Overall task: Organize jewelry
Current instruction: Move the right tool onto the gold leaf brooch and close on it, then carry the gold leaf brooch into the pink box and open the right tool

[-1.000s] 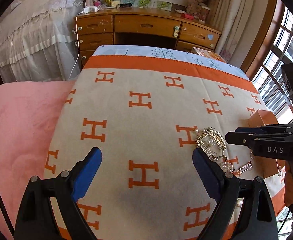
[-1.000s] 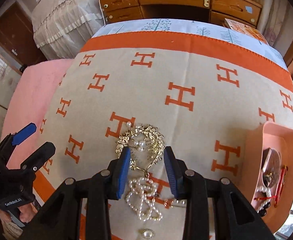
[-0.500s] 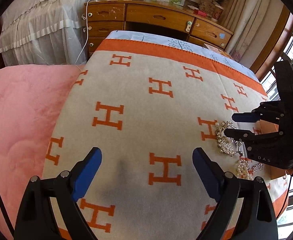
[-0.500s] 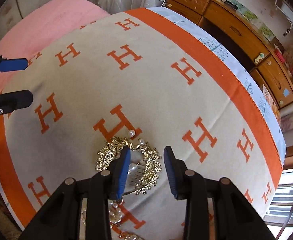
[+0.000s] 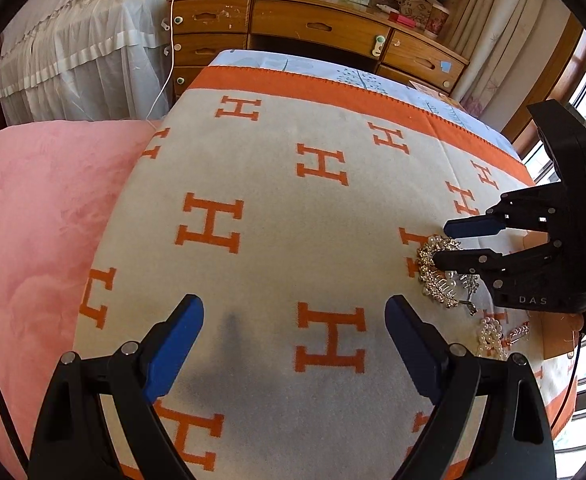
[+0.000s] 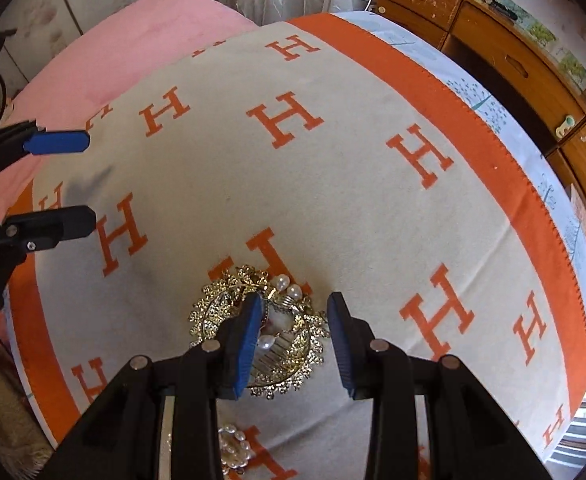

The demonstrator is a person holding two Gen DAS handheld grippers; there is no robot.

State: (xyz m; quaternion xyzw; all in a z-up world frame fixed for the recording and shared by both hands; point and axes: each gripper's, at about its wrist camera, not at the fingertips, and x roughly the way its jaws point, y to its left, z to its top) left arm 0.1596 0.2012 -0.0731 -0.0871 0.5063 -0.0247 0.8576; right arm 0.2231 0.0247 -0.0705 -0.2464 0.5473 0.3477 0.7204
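The right gripper, jaws parted, straddles the gold hair comb lying on the H-patterned blanket, near a pearl piece. A sound grasp likely needs both pads low around the rim before closing, clear of the teeth. The left gripper hovers spread wide, empty, well apart.

H-pattern blanket beside pink quilt; wooden desk behind.
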